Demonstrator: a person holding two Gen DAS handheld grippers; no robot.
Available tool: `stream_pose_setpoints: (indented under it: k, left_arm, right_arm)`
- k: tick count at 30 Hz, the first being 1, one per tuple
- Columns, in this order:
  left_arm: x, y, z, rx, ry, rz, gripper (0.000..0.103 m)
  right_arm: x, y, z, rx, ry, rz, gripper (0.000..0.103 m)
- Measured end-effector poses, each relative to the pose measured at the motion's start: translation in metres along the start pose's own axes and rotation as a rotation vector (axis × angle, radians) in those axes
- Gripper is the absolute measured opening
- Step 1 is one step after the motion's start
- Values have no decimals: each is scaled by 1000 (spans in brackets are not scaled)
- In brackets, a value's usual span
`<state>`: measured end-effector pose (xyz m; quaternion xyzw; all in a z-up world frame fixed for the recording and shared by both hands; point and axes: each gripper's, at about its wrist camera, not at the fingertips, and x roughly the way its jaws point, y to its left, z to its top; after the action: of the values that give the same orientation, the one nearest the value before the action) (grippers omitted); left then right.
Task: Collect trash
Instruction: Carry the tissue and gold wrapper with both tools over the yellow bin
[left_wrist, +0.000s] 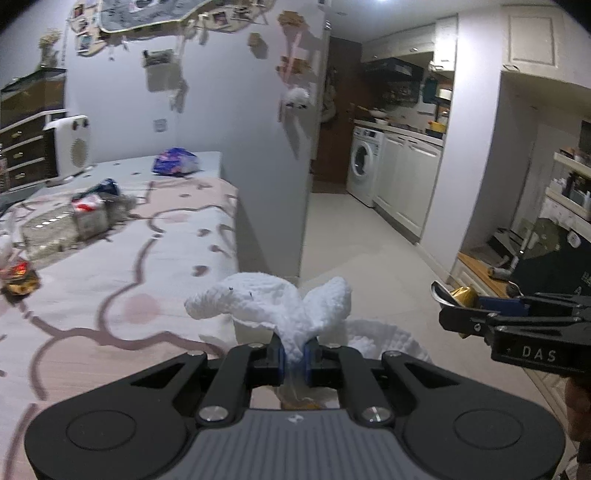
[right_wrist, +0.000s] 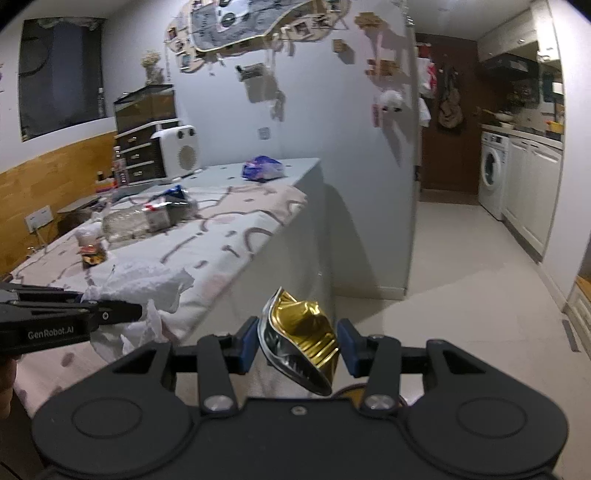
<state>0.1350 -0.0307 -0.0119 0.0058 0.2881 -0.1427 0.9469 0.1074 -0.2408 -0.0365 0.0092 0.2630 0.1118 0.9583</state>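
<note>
A crumpled white paper towel (left_wrist: 284, 314) is pinched in the left tongs (left_wrist: 294, 360), its folds fanned upward. A crushed gold foil wrapper (right_wrist: 299, 339) is clamped in the right tongs (right_wrist: 298, 345), long axis tilted, beside the patterned worktop (left_wrist: 110, 288).

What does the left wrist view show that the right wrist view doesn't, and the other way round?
Only the left wrist view shows the left gripper from behind, shut on the white paper towel, and dark shelving at the far right.

Only the right wrist view shows the right gripper from behind, shut on the crushed gold can, plus the dark window and wood panelling on the left.

Both show the patterned table, the blue wrapper, the white heater, the washing machine, and each other's gripper from the side.
</note>
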Motion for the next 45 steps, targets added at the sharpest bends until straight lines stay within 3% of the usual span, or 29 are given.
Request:
stream_pose_setpoints:
  k: [12,25,45]
  left_arm:
    - [63,-56,-19,35,108,-86,10]
    - [157,-78,-53,6,280,-111,10]
    - [322,-66,-101,-89,499,-55,10]
  right_arm:
    - [6,-62,-38,91,67,-83,46]
    - [45,-119,-91,177,203,-139,46]
    - [177,-170,-141,282,397,-122,47]
